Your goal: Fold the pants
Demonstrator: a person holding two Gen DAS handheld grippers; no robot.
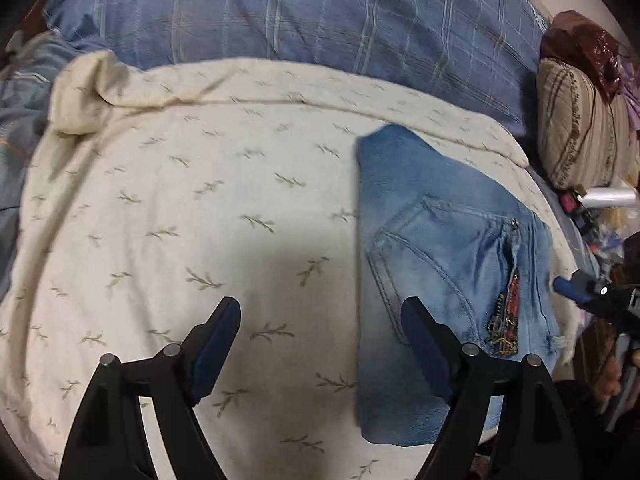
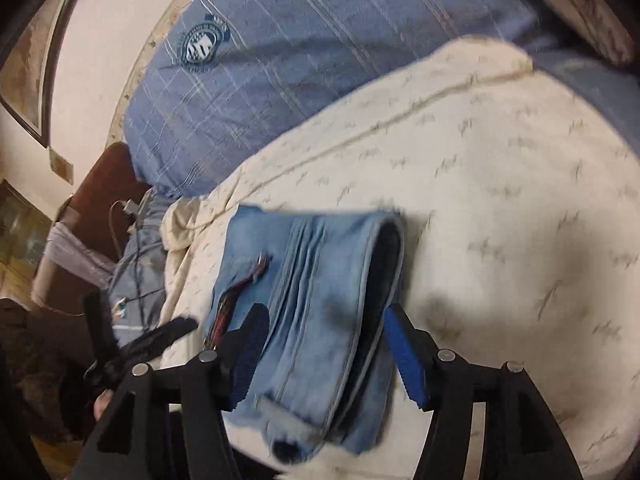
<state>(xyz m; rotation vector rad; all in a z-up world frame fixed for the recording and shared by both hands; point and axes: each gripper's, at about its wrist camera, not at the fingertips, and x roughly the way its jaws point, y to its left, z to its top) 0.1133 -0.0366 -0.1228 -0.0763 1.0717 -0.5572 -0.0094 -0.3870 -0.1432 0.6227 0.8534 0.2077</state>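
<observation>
Both grippers [image 1: 320, 344] [image 2: 324, 344] are hanging apart and empty over the folded jeans [image 2: 320, 280], so any snagging finger is risking unrolling it

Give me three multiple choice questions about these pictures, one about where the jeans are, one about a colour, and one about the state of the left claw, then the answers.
1. Where do the jeans lie?
A. On the cream sheet
B. On the floor
C. On a chair

2. What colour is the plaid blanket behind the sheet?
A. Red
B. Blue
C. Green

3. How is the left claw?
A. Shut on the jeans
B. Shut on the sheet
C. Open, gripping nothing

Answers:
1. A, the folded jeans rest on the cream leaf-print sheet near its right side in the left wrist view.
2. B, the plaid cloth along the top is blue with pale lines.
3. C, its two fingers stand wide apart, with bare sheet and the jeans' edge in the gap and nothing pressed.
</observation>
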